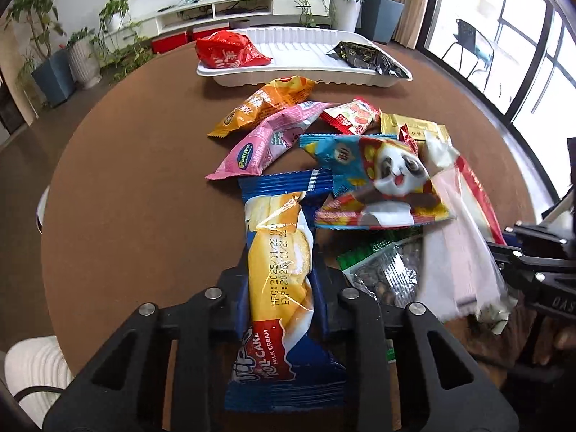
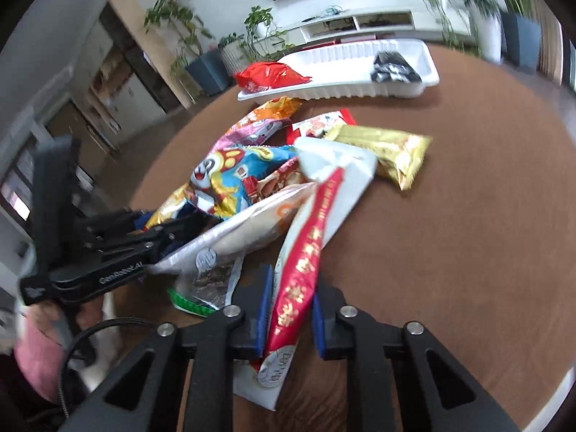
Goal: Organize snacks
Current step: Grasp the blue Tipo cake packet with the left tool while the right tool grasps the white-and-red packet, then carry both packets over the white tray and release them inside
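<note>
Left hand-held gripper [image 1: 279, 288]: clamped on the blue roll cake packet [image 1: 279, 280], its pads pressing both sides of the wrapper, which runs lengthwise between them.
Right hand-held gripper [image 2: 288, 309]: closed on the white packet with a red stripe [image 2: 309, 252], the blue pads squeezing its lower part.
Snack pile: loose in the middle of the brown tabletop [image 1: 126, 187], wrappers overlapping.
Panda packet [image 1: 381, 180]: lies just beyond the roll cake packet, its near edge over a clear bag with a green top [image 1: 385, 270].
Pink packet [image 1: 266, 144]: beside an orange packet [image 1: 262, 108], both on the far left of the pile.
Gold packet [image 2: 388, 151]: at the pile's right edge, touching the red-and-white fruit packet [image 1: 352, 115].
White tray [image 1: 309, 68]: at the far side of the tabletop, apart from the pile.
In the tray: a red packet [image 1: 230, 54] at its left end, a black packet [image 1: 363, 55] at its right end.
Room: potted plants and a low white cabinet behind the tabletop.
</note>
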A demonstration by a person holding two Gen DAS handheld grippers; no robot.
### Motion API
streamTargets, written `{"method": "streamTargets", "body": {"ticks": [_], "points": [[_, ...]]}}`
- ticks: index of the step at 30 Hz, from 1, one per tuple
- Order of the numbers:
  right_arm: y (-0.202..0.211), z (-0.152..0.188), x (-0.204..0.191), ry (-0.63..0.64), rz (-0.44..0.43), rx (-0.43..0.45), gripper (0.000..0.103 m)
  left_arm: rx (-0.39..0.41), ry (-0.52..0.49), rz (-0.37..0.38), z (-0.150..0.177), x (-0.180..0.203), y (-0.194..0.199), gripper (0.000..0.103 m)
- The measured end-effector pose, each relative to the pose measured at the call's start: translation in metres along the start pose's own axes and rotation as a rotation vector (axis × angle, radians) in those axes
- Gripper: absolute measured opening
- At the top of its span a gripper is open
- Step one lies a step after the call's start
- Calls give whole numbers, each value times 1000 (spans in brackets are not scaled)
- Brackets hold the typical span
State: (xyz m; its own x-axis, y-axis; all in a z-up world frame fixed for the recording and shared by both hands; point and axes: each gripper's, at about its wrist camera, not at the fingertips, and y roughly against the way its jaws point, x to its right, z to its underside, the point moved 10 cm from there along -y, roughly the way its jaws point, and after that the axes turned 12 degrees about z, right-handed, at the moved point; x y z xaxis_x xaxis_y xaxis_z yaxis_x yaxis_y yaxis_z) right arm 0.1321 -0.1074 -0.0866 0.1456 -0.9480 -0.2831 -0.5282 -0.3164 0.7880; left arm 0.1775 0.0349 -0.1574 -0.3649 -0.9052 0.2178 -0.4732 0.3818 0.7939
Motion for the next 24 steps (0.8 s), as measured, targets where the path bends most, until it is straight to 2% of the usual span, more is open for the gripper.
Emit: {"method": "streamTargets", "body": {"ticks": [7, 13, 24], "points": [[6, 9, 23, -234, -212, -15, 18, 16, 37, 19, 1, -5, 11, 25], [15, 10, 37, -388, -351, -2, 16, 37, 69, 43, 1, -6, 23, 25], [29, 6, 53, -559, -522, 10, 16, 66, 101, 71, -7, -5, 38, 25]]}}
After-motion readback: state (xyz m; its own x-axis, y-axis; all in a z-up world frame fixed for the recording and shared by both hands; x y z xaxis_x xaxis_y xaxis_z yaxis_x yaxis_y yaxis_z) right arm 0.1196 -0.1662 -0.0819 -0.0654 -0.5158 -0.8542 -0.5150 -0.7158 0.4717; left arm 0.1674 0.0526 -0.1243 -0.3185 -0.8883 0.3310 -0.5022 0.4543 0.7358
